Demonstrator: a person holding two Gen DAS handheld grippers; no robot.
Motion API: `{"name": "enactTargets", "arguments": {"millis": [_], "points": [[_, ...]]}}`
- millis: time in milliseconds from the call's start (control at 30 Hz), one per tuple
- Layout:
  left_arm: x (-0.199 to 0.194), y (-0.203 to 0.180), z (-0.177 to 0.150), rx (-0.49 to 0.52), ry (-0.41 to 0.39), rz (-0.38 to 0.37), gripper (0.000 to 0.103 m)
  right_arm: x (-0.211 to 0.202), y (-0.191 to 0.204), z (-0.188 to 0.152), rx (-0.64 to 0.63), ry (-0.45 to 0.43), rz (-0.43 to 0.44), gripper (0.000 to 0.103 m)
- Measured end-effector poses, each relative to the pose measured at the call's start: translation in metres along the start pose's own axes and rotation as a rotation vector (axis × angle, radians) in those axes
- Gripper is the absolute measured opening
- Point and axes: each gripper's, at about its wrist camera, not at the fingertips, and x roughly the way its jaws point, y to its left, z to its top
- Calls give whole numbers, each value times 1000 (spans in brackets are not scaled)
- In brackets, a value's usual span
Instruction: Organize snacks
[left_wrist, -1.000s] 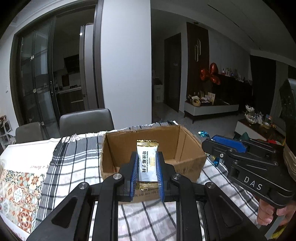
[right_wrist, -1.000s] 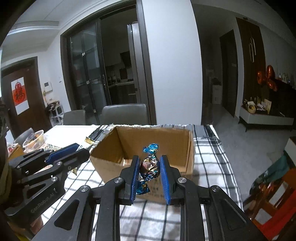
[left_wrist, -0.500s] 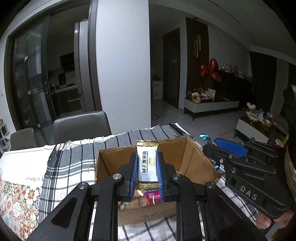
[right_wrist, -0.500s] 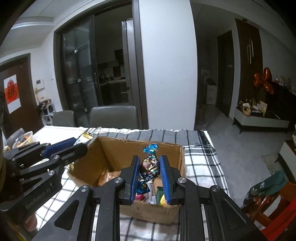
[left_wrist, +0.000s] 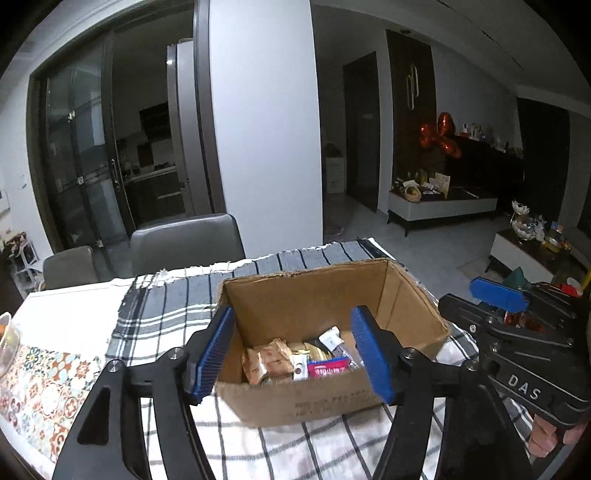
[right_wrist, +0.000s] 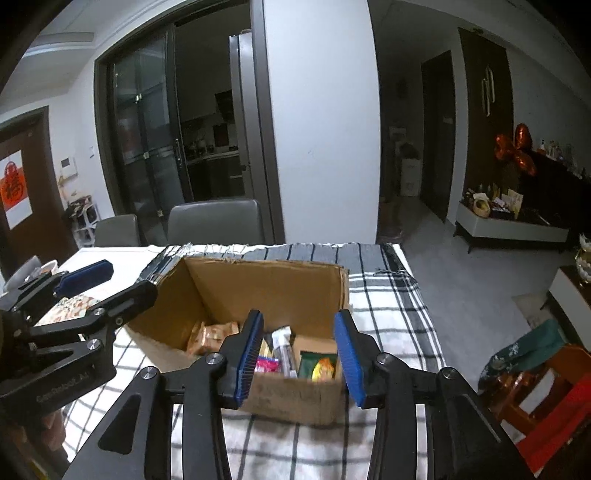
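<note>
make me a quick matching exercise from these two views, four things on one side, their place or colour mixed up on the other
Things:
1. cardboard box
2. pink packet
3. green packet
4. grey chair

Descriptions:
A. behind the table's far edge
B. on the checked cloth, top open
C. in the box, by its near wall, beside tan wrappers
D. in the box, near its right-hand corner in the right wrist view

Pairs: 1-B, 2-C, 3-D, 4-A

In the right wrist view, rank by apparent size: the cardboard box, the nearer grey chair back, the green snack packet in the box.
1. cardboard box, largest.
2. grey chair back; it stands farther off, so it may really be as big or bigger.
3. green snack packet, clearly smallest.
</note>
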Motion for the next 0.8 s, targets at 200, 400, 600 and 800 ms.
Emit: {"name": "enactTargets", "arguments": {"millis": [200, 400, 600, 800], "points": [[-51, 2, -12, -6, -71, 49, 81, -45, 9, -16, -14, -45, -7, 58], [-98, 5, -31, -28, -87, 83, 90, -86, 16, -31, -43, -88, -29, 66], [-138, -5, -57, -15, -110, 86, 99, -124, 16, -53, -1, -101, -16, 71], [-170, -8, -76, -47, -126, 85, 103, -151, 22, -70, 15, -87, 1, 71]]}}
